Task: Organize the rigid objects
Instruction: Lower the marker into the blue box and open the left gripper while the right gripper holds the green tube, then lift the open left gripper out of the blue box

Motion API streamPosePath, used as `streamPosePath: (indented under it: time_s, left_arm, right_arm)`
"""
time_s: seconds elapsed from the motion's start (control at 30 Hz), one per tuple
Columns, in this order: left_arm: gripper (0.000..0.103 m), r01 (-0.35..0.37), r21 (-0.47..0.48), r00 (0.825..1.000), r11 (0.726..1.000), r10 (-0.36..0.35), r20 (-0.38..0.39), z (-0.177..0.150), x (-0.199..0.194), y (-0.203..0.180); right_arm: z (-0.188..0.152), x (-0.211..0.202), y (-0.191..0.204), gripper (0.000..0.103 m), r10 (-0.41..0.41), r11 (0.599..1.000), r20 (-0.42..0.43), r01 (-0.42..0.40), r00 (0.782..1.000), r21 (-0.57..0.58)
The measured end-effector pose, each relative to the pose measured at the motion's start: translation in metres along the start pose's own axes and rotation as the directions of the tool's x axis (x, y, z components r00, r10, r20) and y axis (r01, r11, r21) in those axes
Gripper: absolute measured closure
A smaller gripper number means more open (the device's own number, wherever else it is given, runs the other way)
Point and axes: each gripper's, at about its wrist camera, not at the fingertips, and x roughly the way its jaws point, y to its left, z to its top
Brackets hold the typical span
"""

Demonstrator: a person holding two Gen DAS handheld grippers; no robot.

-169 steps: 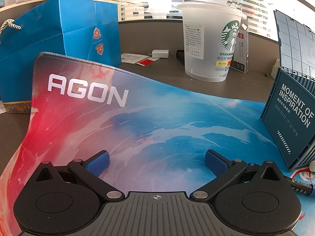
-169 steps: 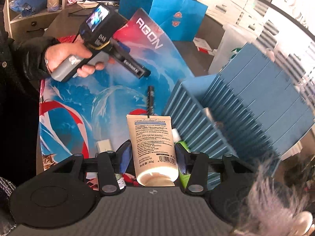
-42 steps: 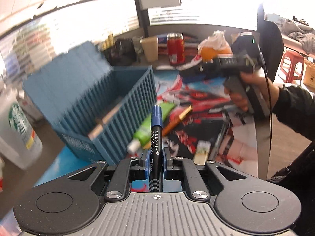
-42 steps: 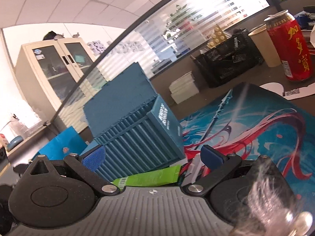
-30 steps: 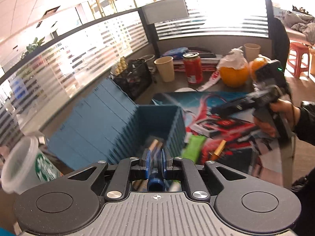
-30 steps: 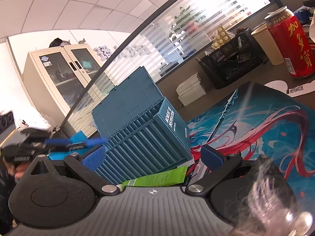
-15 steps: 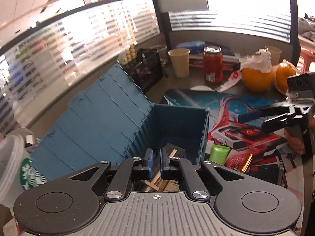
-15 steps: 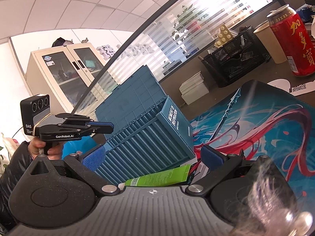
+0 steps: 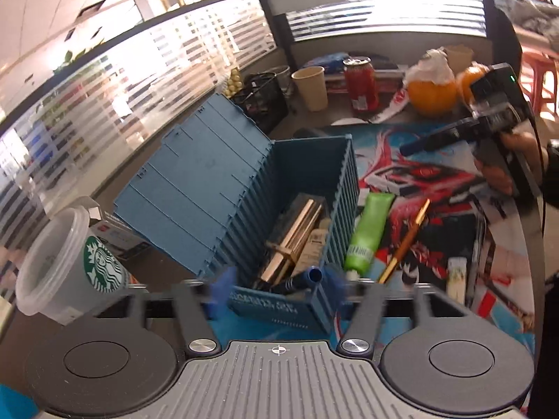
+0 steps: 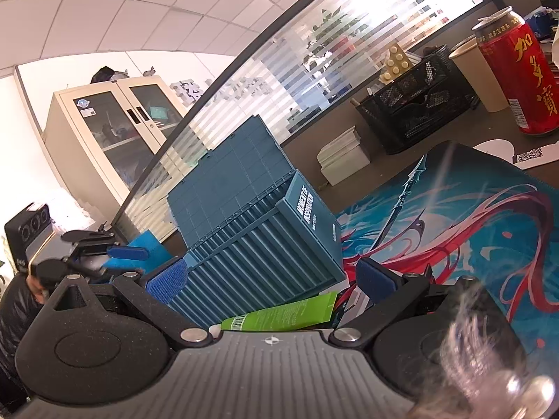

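Observation:
The blue container box (image 9: 314,174) stands on the printed mat with its lid (image 9: 195,188) swung back. Inside lie gold tubes (image 9: 293,237) and a blue marker (image 9: 307,277), its end at the near wall. My left gripper (image 9: 279,284) hangs over the box's near end; its jaws are opening, blurred, with the marker's end loose between them. A green tube (image 9: 368,230) and a gold pen (image 9: 407,241) lie on the mat right of the box. My right gripper (image 10: 270,277) stands open and empty, low beside the box (image 10: 258,244), above the green tube (image 10: 279,317).
A Starbucks cup (image 9: 66,269) stands left of the box. A red can (image 9: 360,83), a paper cup (image 9: 311,87), a black mesh basket (image 9: 265,101) and oranges (image 9: 431,92) line the desk's far edge. A small white item (image 9: 456,279) lies on the mat at right.
The left jaws, shut on the blue marker a second ago, have spread and let it drop into the box. The left gripper moved closer over the box. The right gripper kept still.

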Motion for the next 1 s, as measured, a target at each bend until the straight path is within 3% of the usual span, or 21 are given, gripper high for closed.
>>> streamPosePath:
  time_s: [0.13,0.43,0.6,0.7,0.8,0.87,0.9,0.97,1.0]
  left_arm:
    - [0.035,-0.005,0.019,1.0,1.0,0.005,-0.008,0.003,0.003,-0.004]
    - [0.031,-0.076,0.128,0.993,0.989,0.086,-0.077,0.006,0.035,-0.015]
    - [0.031,-0.058,0.175,0.994,0.983,0.073,-0.082,0.017,0.049,-0.021]
    - [0.03,-0.021,0.141,0.998,0.99,0.029,-0.057,0.028,0.056,-0.015]
    - [0.023,0.017,0.095,0.999,0.995,-0.012,-0.051,0.036,0.062,-0.003]
    - [0.025,-0.046,0.092,0.999,0.995,0.045,0.008,0.04,0.058,0.001]
    - [0.027,-0.044,0.065,0.999,0.997,0.042,0.026,0.042,0.052,0.007]
    - [0.026,0.028,0.02,0.998,0.999,-0.029,0.059,0.042,0.037,0.017]
    - [0.026,0.026,0.028,0.997,0.999,-0.028,0.074,0.04,0.029,0.017]
  right_arm:
    - [0.0,0.0,0.0,0.0,-0.002,1.0,-0.001,0.002,1.0,0.001]
    - [-0.001,-0.001,-0.001,0.0,0.004,1.0,0.006,-0.004,1.0,0.003]
    - [-0.001,-0.002,0.0,0.0,0.013,1.0,0.001,-0.013,1.0,0.001]
    - [-0.001,-0.002,0.0,0.0,0.017,1.0,-0.001,-0.017,1.0,0.0]
    - [0.0,-0.003,0.0,0.0,0.015,1.0,0.003,-0.015,1.0,0.001]
    - [0.0,-0.003,0.0,0.0,0.018,1.0,0.004,-0.018,1.0,0.001]
    - [-0.001,-0.003,0.0,0.0,0.019,1.0,0.003,-0.019,1.0,0.001]
    - [-0.001,-0.003,0.0,0.0,0.02,1.0,0.001,-0.02,1.0,0.001]
    - [-0.001,-0.003,0.0,0.0,0.021,1.0,0.001,-0.021,1.0,0.001]
